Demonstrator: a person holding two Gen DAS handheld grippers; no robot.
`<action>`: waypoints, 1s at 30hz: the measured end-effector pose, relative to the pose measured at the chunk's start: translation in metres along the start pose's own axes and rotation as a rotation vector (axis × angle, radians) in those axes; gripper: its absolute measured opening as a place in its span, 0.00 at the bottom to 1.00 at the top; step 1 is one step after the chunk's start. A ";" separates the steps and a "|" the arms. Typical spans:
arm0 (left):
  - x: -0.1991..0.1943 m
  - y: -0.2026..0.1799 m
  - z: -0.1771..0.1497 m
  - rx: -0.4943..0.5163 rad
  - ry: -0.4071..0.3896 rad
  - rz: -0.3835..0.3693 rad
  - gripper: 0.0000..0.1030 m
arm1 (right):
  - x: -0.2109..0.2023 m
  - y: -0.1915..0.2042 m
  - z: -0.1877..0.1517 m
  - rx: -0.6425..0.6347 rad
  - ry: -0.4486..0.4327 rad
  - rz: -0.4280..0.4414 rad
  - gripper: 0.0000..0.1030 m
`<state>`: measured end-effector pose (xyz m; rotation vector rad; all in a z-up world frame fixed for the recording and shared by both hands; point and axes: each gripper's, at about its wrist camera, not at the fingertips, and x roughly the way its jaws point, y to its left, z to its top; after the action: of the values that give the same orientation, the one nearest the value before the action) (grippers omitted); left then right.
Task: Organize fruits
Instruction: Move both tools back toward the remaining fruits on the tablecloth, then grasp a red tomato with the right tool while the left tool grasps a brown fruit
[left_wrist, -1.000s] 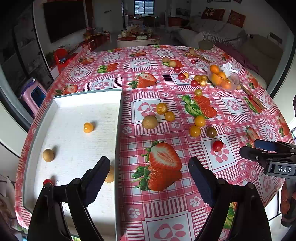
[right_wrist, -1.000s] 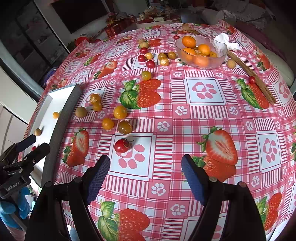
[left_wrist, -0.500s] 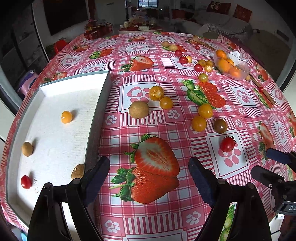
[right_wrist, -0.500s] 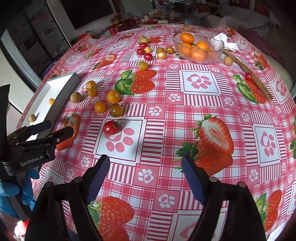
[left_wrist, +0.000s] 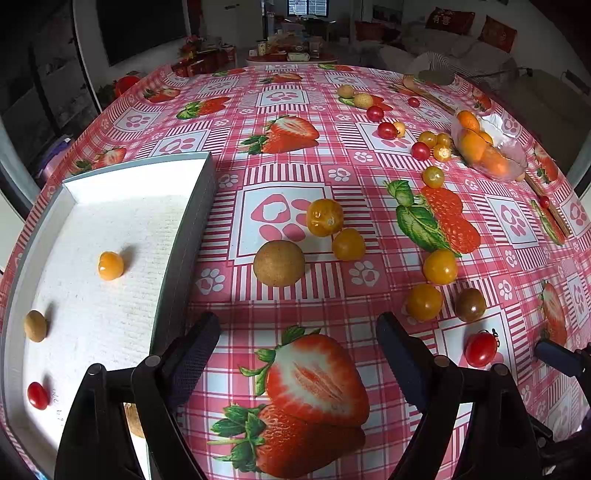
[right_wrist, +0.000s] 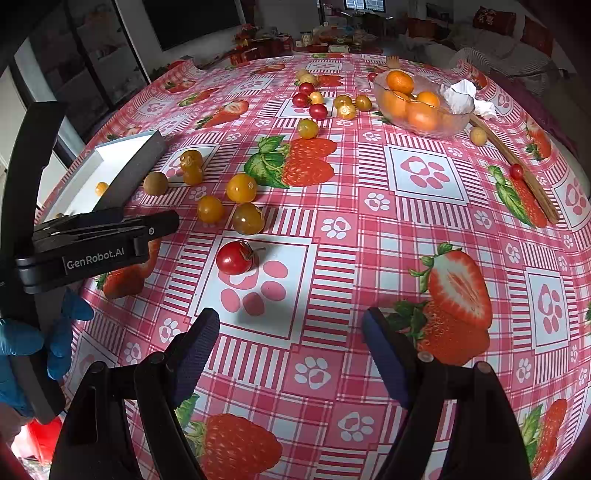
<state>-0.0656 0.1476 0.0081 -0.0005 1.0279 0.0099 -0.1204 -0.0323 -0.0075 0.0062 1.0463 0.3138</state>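
We held left tongs wide, empty, beside tray, short of brown fruit; right tongs wide, empty, short of tomato, likely next picks.

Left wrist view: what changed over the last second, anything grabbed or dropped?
Nothing grabbed or let go. The left tongs came down and forward over the cloth, so the brown round fruit just outside the white tray now looms larger ahead of them. The right tongs eased down toward the red tomato. Both tongs stayed open and empty; fruit on the table and in the tray did not move.
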 end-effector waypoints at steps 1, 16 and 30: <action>0.002 -0.001 0.002 0.005 -0.001 0.006 0.85 | 0.001 0.001 0.001 -0.006 -0.002 -0.002 0.80; 0.011 0.001 0.023 -0.022 -0.030 0.021 0.52 | 0.015 0.025 0.019 -0.053 -0.045 -0.025 0.58; -0.008 0.005 0.012 -0.055 -0.047 -0.087 0.30 | 0.008 0.011 0.016 0.010 -0.046 0.057 0.24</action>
<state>-0.0593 0.1521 0.0214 -0.0945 0.9797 -0.0409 -0.1060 -0.0176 -0.0047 0.0520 1.0036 0.3583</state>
